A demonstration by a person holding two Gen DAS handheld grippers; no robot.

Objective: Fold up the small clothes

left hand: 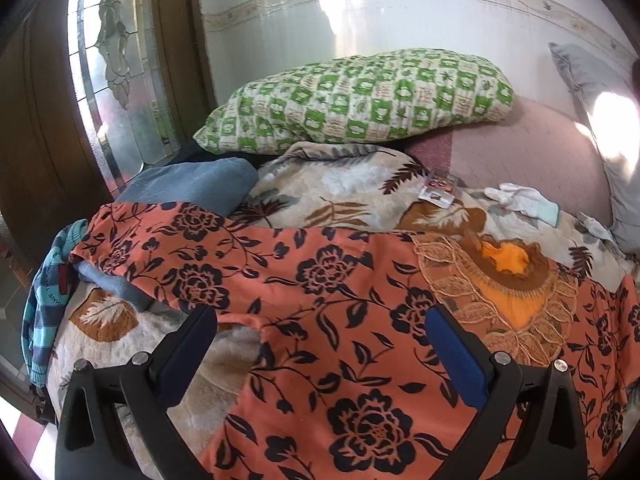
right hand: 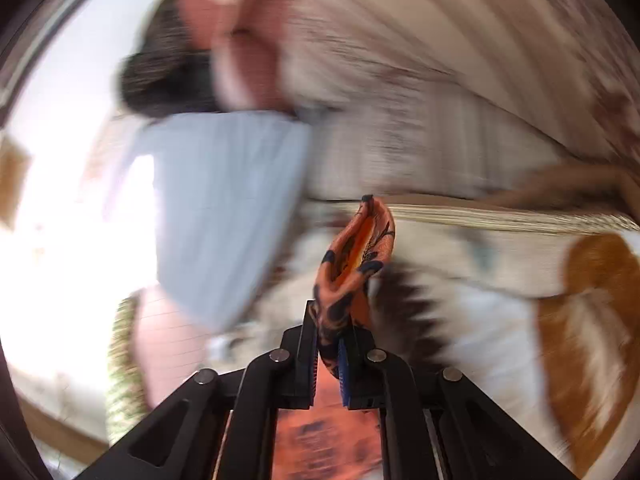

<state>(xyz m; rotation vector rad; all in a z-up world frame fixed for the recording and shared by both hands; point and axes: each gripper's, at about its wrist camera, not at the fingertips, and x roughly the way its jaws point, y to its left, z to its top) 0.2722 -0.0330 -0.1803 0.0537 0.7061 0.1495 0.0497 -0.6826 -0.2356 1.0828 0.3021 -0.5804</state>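
An orange garment with black flowers (left hand: 320, 280) lies spread across the bed, its embroidered lace neckline (left hand: 508, 292) to the right. My left gripper (left hand: 320, 320) is open just above the cloth, one finger at each side of it, holding nothing. My right gripper (right hand: 334, 328) is shut on a bunched edge of the same orange garment (right hand: 356, 248), which sticks up between the jaws. The right wrist view is heavily blurred by motion.
A leaf-patterned blanket (left hand: 340, 184) covers the bed. A green checked pillow (left hand: 360, 96) lies at the back, blue clothes (left hand: 192, 184) and a striped garment (left hand: 44, 300) at the left, a white glove (left hand: 520, 196) and a small packet (left hand: 438, 190) at the right. A light blue cloth (right hand: 224, 208) shows in the right view.
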